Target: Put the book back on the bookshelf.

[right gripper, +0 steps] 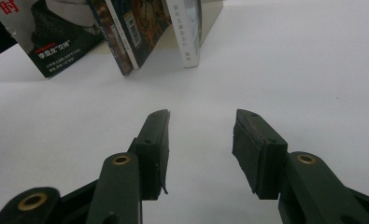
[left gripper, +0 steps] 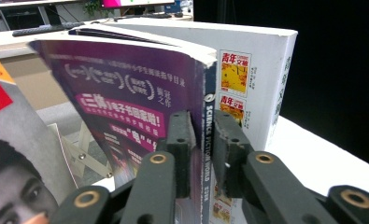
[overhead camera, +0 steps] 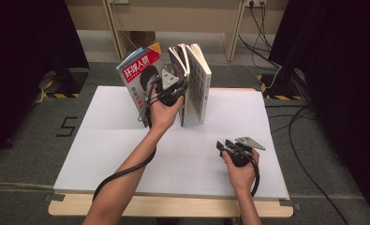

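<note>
Magazine spine (left gripper: pixel 208 140) lettered "SCIENCE FICTION WORLD", upright at far middle of white counter (overhead camera: pixel 126 154), pinched by left tongs (left gripper: pixel 205 135), red "环球人物" magazine (overhead camera: pixel 138 77) leaning left, right tongs (right gripper: pixel 201 140) agape, empty, near right.

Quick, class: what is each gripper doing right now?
Left gripper: shut on the purple magazine, at its spine.
Right gripper: open, holding nothing.

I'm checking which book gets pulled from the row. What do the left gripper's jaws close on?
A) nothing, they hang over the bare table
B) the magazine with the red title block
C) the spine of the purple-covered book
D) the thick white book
C: in the left gripper view the left gripper has one jaw on each side of the spine of the purple-covered book, pads against it.
</note>
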The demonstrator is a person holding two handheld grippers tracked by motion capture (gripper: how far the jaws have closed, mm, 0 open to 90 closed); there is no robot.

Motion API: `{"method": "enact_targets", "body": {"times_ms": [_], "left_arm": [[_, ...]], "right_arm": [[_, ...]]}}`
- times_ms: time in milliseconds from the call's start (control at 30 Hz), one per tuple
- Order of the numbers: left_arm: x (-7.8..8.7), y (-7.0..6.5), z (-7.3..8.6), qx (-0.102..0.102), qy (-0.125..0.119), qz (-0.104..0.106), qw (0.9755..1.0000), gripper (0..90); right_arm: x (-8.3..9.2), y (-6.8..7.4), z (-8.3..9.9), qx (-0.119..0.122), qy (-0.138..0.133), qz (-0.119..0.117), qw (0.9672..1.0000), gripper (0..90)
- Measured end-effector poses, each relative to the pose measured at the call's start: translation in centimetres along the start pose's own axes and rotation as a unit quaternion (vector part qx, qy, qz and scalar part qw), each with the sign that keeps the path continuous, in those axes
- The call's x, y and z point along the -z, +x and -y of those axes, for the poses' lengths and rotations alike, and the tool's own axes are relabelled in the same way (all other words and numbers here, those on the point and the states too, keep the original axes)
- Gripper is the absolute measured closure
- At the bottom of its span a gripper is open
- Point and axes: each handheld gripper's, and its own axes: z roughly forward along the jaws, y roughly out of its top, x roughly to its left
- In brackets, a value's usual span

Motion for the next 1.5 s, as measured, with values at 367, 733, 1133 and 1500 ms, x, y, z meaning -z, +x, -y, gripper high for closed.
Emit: {"method": "enact_targets", "body": {"times_ms": [367,733,1133,1500], "left_arm": [[-0.8,0.6,-0.5,0.002,0.004,-0.014,0.9999,82.6],[-1.4,0.3,-0.8,-0.012,0.0,-0.018,0.9998,81.6],[-1.5,-0.3,-0.1,-0.015,-0.006,0.001,0.9999,66.7],[-1.0,-0.3,0.1,-0.008,-0.012,-0.004,0.9999,59.4]], "right_arm": [[-0.1,0.0,0.1,0.0,0.005,-0.001,1.0,56.3],[-0.1,-0.1,0.1,-0.001,0.002,0.0,1.0,56.2],[0.0,-0.2,0.1,0.005,0.002,0.001,1.0,56.2],[-0.1,-0.2,0.1,0.006,0.002,0.001,1.0,56.2]]}}
